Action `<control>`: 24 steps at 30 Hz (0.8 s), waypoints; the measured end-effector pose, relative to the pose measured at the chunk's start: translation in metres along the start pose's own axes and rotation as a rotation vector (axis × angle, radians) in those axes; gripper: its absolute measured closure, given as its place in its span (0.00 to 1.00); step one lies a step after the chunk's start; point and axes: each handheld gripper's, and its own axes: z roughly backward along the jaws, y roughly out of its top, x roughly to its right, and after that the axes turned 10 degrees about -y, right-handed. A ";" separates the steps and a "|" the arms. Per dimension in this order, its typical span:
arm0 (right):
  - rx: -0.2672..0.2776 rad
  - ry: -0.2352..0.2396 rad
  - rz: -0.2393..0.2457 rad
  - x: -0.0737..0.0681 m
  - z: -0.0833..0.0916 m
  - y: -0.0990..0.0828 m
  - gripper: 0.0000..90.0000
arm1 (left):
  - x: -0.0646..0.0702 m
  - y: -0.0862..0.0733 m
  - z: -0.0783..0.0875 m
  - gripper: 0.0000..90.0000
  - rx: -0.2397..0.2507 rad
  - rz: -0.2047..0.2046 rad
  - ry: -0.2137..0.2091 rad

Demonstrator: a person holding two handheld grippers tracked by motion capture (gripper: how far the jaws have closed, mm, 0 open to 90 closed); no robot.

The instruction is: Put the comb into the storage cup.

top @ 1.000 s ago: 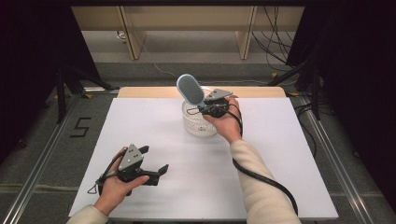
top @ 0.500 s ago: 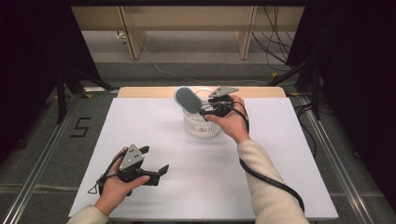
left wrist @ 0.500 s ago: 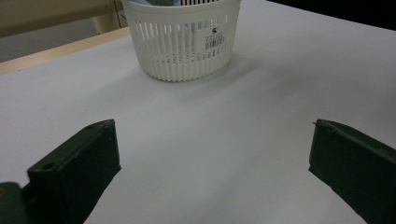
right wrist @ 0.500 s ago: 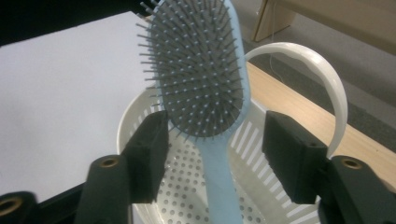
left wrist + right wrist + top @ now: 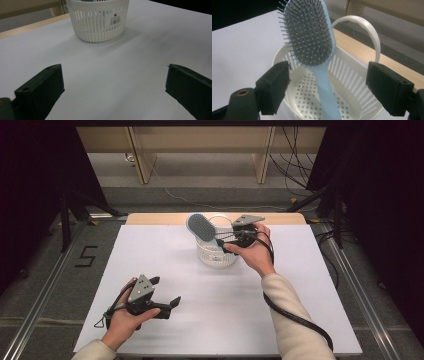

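A light blue hairbrush [image 5: 200,226] [image 5: 309,35] stands in a white slotted basket [image 5: 216,255] [image 5: 352,72] at the table's far middle, with its bristled head leaning out to the left. My right gripper [image 5: 224,244] [image 5: 328,87] hovers at the basket's right rim. Its jaws have just been opening and now stand wide on either side of the brush handle without touching it. My left gripper [image 5: 166,291] [image 5: 112,85] rests open near the front left, pointing at the basket [image 5: 100,22], with nothing between its jaws.
The basket's white hoop handle [image 5: 367,27] arches up behind the brush. A wooden strip [image 5: 150,218] borders the white table's far edge. The right gripper's black cable [image 5: 295,317] trails along the forearm.
The brush has sunk into the basket and tipped left. The right gripper's jaws have let go of its handle and opened, and that hand has drawn back a little to the right. The left hand has stayed still.
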 end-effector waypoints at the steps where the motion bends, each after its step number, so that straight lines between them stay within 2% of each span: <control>1: -0.001 0.004 0.000 0.000 0.001 -0.001 0.20 | 0.000 0.000 0.000 0.01 -0.002 0.001 0.000; 10: 0.017 0.019 -0.001 0.003 0.012 -0.009 0.18 | -0.001 0.000 0.000 0.01 0.000 0.002 0.003; 15: 0.034 0.027 -0.019 0.005 0.018 -0.015 0.18 | 0.000 0.000 0.000 0.01 -0.004 0.001 0.003; 24: 0.049 0.023 -0.016 0.009 0.032 -0.027 0.17 | -0.001 0.000 0.000 0.00 -0.004 0.001 0.006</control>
